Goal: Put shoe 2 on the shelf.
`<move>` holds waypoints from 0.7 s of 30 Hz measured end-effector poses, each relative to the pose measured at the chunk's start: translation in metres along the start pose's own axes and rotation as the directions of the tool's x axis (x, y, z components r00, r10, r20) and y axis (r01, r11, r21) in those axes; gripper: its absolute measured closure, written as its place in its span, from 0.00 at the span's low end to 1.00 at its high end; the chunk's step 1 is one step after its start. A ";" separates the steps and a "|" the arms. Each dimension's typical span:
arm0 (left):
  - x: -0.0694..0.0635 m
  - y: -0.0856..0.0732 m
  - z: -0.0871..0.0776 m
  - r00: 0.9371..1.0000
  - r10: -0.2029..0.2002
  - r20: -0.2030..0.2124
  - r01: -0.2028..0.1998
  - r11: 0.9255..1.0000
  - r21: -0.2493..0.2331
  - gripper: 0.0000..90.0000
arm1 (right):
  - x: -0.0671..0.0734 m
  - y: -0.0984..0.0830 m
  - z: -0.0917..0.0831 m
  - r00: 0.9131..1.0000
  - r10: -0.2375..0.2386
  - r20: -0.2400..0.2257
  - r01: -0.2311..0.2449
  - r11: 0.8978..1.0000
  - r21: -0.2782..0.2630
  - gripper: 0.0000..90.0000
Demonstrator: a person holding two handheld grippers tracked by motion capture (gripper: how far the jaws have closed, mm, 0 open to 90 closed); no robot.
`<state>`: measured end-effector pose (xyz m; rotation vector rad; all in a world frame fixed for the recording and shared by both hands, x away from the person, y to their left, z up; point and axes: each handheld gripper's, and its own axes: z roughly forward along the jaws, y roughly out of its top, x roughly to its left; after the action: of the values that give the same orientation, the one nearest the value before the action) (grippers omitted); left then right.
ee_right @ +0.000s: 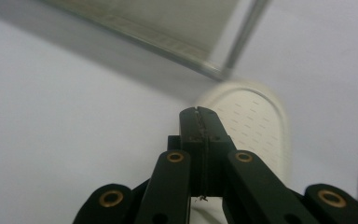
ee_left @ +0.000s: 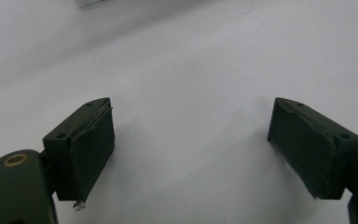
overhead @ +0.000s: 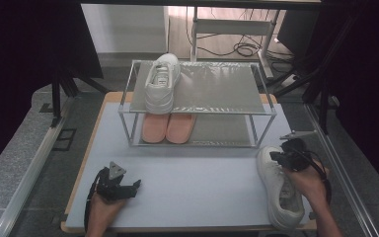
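Two hand-held black grippers at a table w/ pale grey mat (overhead: pixel 192 177). Left gripper (overhead: pixel 128 188) sits near front-left of mat, resting low; in left gripper view its jaws stand wide apart, nothing but bare mat between them.

Right gripper (overhead: pixel 281 157) is at front-right, over the toe half of a white lace-up sneaker (overhead: pixel 280 190) lying on the mat near its right edge, toe pointing toward the rack, heel toward the person. In right gripper view (ee_right: pixel 200 116) the jaws are pressed flat together, no gap, nothing visible between pads; white perforated toe cap (ee_right: pixel 251 121) lies just beyond and under the tips. Whether the tips touch the shoe: cannot tell; view is blurred.

Silver metal two-shelf rack (overhead: pixel 266 109) stands at rear centre of mat. Top shelf, left side: second white sneaker (overhead: pixel 162 81), toe to the far side. Bottom shelf, left side: pair of pink slippers (overhead: pixel 168 127) side by side, touching. Rack's front-right leg is near the floor-level sneaker's toe, not touching.
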<state>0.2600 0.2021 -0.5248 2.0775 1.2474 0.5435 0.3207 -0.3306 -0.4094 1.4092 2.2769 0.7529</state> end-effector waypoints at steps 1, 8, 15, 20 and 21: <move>0.000 0.000 0.000 1.000 0.000 0.000 0.000 1.000 0.000 0.16 | -0.003 -0.002 -0.001 1.000 0.009 0.006 -0.009 1.000 0.000 1.00; 0.001 0.000 0.000 1.000 0.006 0.001 -0.006 1.000 0.006 0.16 | -0.030 -0.025 -0.006 0.994 0.087 0.063 -0.088 0.996 0.005 1.00; 0.001 0.000 0.000 1.000 -0.001 0.003 0.001 1.000 0.002 0.16 | -0.043 -0.055 -0.005 0.987 0.135 0.092 -0.136 0.991 0.006 1.00; 0.001 0.000 0.000 1.000 0.005 0.002 -0.005 1.000 0.006 0.16 | -0.044 -0.069 -0.001 0.984 0.157 0.086 -0.159 0.987 0.019 1.00; 0.001 0.000 0.000 1.000 0.003 0.002 -0.003 1.000 0.003 0.16 | -0.044 -0.071 0.000 0.983 0.159 0.087 -0.162 0.987 0.022 1.00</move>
<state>0.2602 0.2026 -0.5247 2.0822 1.2448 0.5415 0.2899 -0.3959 -0.4517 1.6216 2.1369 0.6957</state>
